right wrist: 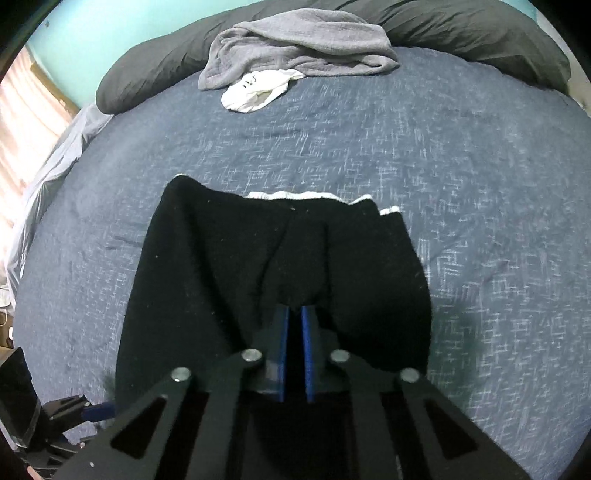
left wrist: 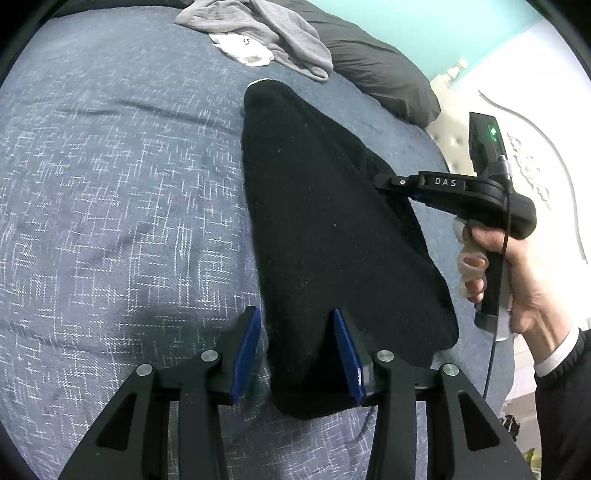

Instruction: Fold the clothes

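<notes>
1. Black knit garment [left wrist: 332,229] lies lifted and draped over the blue-grey bedspread [left wrist: 110,184]; a white trim edge shows along its far side in the right wrist view [right wrist: 280,258].
2. My left gripper [left wrist: 297,350] is wide open, blue pads [left wrist: 247,350] spread; the near end of the garment lies between them and the right pad touches the cloth, nothing clamped.
3. My right gripper [right wrist: 294,354] has its pads nearly together, pinched on a fold of the black garment's near edge. In the left wrist view it [left wrist: 384,182] bites the garment's edge at 3 o'clock, my right hand [left wrist: 524,280] round its handle.
4. No containers in view.
5. Grey crumpled garment [right wrist: 303,48] sits at 12 o'clock on the bed, well apart from the black one; a white sock-like item [right wrist: 255,92] lies just beside it, touching its near edge.
6. Dark grey pillows [right wrist: 480,29] run along the head of the bed at 12 to 2 o'clock.
7. Room: turquoise wall [left wrist: 443,26] behind the pillows, white carved headboard [left wrist: 535,166] at 3 o'clock in the left view, curtain with daylight [right wrist: 22,129] at 9 o'clock in the right view.
</notes>
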